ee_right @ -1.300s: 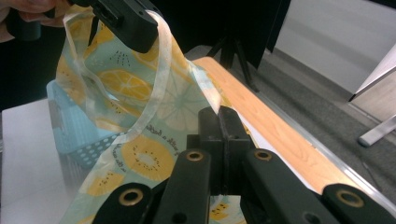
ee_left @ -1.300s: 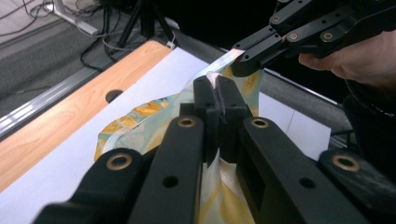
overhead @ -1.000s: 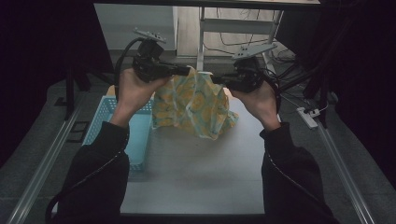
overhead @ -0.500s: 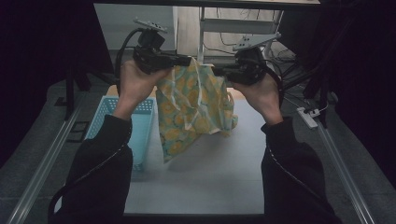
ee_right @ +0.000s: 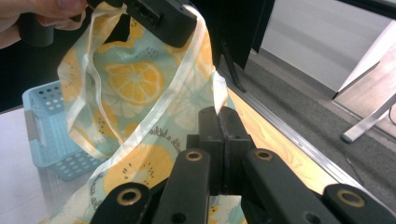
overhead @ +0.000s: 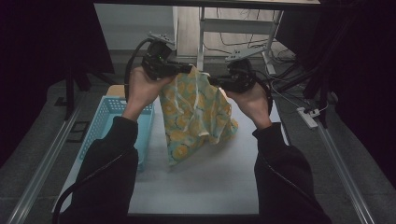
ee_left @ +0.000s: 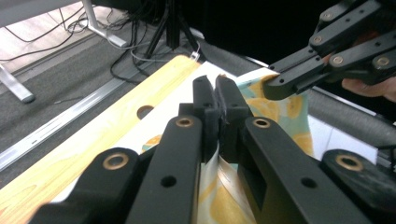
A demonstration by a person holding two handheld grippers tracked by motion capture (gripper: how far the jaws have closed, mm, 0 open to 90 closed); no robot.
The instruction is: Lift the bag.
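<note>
Both grippers have come up and spread a bit since a second ago, when the cloth sat bunched low on the table; it now hangs stretched between them, lifted higher than half a second back

- cloth: thin, pale teal with an orange-slice print, held up over the middle of the white table, lower edge drooping toward the tabletop; can't tell if it touches
- left gripper: jaws together, clamped on the cloth's top left edge; left gripper view shows the fabric pinched between the two black jaws
- right gripper: jaws together on the top right edge; right gripper view shows the cloth running up from the closed jaws to the left gripper
- left hand and right hand level, grippers near each other
- blue perforated basket at the table's left, just beside the cloth
- wooden strip along the far table edge
</note>
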